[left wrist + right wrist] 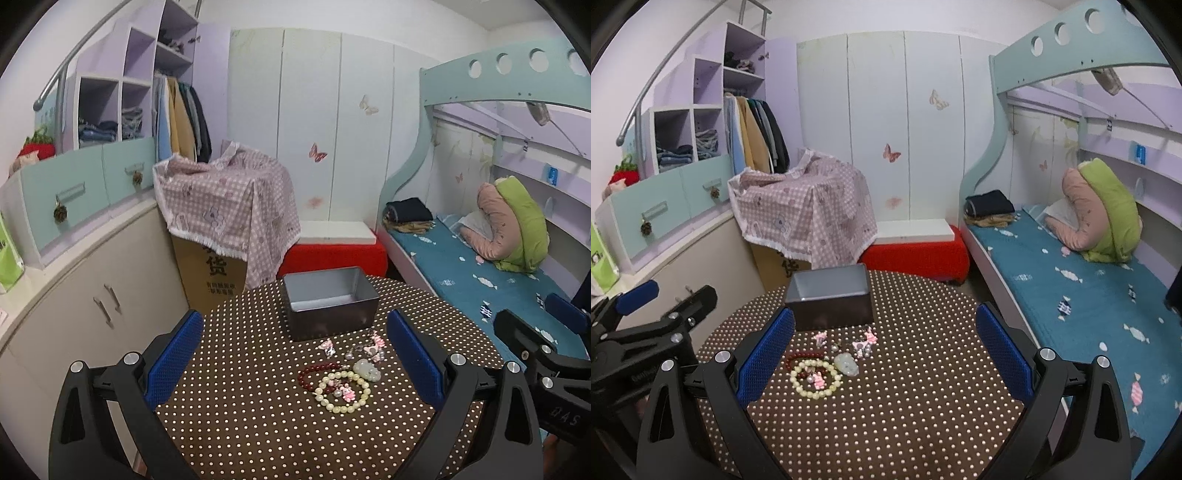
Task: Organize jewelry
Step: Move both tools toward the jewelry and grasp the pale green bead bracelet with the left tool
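Note:
On a round table with a brown polka-dot cloth lies a heap of jewelry: a cream bead bracelet, a dark red bead bracelet, a pale green jade pendant and small pink charms. Behind it stands an empty grey tin box. My left gripper is open above the jewelry. My right gripper is open, with the heap near its left finger.
A cardboard box under a pink checked cloth stands behind the table, with a red stool beside it. Cabinets run along the left. A bunk bed with a teal sheet lies on the right.

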A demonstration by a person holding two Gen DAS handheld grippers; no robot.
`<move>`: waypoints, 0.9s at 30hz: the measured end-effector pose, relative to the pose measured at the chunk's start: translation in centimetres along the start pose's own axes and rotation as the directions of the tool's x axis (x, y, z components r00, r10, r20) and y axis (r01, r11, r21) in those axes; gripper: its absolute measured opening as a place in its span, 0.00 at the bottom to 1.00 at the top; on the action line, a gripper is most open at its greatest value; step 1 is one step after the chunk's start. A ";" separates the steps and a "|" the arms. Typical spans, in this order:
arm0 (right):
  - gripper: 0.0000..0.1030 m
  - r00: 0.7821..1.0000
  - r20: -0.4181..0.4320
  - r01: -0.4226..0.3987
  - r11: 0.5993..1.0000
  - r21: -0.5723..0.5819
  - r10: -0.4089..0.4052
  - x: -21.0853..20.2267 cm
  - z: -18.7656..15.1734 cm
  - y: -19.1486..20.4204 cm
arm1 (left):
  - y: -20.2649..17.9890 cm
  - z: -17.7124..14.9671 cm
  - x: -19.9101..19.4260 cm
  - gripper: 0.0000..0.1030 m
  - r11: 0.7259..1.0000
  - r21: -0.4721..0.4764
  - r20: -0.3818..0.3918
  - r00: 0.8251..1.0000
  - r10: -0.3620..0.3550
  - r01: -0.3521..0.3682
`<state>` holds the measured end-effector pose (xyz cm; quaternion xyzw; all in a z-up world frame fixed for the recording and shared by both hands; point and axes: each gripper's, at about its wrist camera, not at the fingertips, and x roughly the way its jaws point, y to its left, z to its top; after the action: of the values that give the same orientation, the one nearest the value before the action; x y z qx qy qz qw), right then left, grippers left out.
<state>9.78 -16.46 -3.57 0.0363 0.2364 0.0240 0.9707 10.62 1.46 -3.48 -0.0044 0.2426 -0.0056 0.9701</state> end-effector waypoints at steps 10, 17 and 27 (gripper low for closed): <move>0.92 0.992 -0.127 0.013 1.000 0.003 -0.013 6.2 -2.2 -0.8 | 1.2 -2.9 6.9 0.93 1.000 -0.010 -0.210 0.978 0.002 -0.004; 0.92 0.974 -0.224 0.022 1.000 -0.013 -0.024 10.5 -4.2 -1.5 | 0.8 -6.4 11.6 0.93 1.000 0.011 -0.367 0.930 -0.002 0.007; 0.92 0.943 -0.332 0.015 0.999 -0.029 -0.024 15.1 -6.9 -2.0 | 0.7 -9.3 15.8 0.93 1.000 0.030 -0.475 0.880 0.020 -0.006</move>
<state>20.02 -17.05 -16.77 0.0170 0.3965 0.0232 0.9176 20.20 1.89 -19.09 0.0121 0.4730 -0.0032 0.8810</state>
